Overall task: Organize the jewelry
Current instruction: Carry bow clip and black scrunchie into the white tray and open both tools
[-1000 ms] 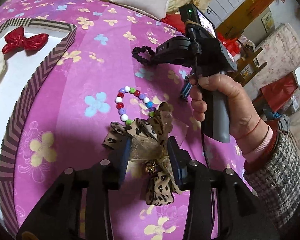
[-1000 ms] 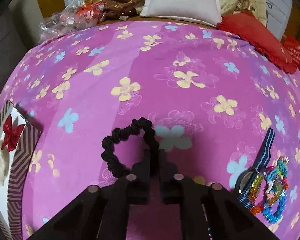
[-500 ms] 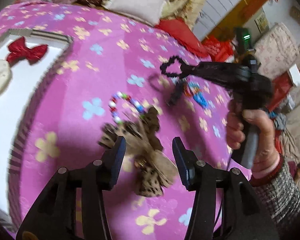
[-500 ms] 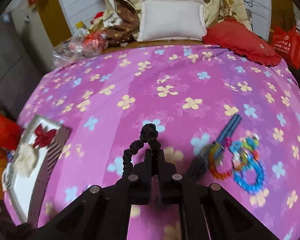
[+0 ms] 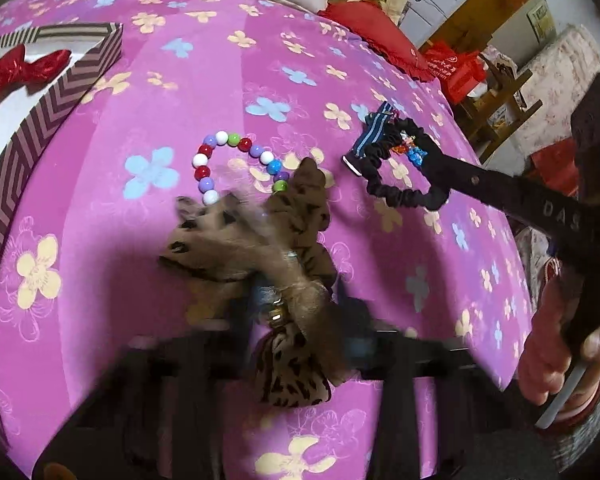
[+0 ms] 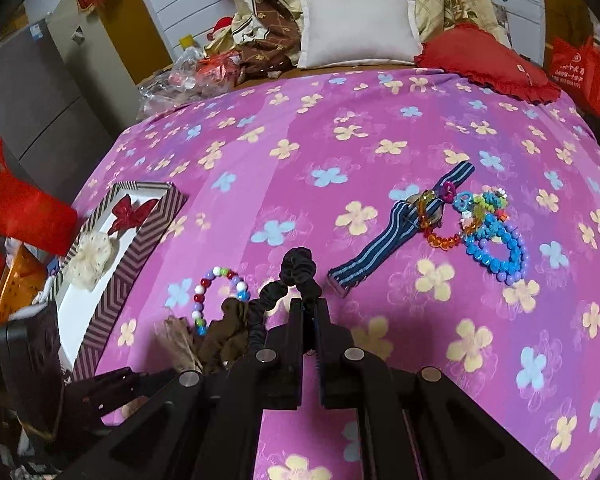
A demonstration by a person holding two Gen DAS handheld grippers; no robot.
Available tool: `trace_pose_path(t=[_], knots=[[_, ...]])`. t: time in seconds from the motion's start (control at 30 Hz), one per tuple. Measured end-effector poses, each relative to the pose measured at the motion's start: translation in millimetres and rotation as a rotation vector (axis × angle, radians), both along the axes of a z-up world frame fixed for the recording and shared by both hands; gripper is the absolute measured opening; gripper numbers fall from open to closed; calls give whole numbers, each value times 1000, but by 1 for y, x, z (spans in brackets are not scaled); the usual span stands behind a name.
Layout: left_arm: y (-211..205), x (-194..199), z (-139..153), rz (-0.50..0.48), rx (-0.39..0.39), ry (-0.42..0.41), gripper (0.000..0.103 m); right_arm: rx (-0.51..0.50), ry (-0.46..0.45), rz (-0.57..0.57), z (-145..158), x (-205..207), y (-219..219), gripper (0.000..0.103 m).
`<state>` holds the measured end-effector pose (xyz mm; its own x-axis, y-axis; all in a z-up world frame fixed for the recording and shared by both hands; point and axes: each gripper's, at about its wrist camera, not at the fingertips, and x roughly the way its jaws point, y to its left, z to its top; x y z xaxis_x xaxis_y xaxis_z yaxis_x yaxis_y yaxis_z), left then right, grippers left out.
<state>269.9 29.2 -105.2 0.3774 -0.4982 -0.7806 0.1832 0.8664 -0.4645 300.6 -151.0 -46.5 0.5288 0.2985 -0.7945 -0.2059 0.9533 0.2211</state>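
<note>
Holding red bow [image 6: 129, 213], cream flower [image 6: 90, 257]: striped box [image 6: 134, 248]

Bedroom with a flowered pink bedspread

A pink bedspread [image 6: 380, 128] printed with yellow and blue flowers covers the bed. A white pillow [image 6: 358, 30] and a red cushion [image 6: 488, 60] lie at its head, against a white panelled wall [image 6: 188, 0]. A grey cabinet [image 6: 32, 92] stands beside it.

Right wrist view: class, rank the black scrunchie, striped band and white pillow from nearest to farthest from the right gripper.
1. Black scrunchie: pinched in the right gripper.
2. Striped band: ahead, to the right, on the bedspread.
3. White pillow: far end of the bed.
</note>
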Motion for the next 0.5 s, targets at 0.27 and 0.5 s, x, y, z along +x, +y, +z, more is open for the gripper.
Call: trace_pose_path(t=[0.27,0.5], knots=[[7,-15,34,-28,-39,-104,5,14,-6,-2,3,-4,2,4],[30,-30,80,-3,-75,-225,4,28,-31,9,16,-11,7,4]])
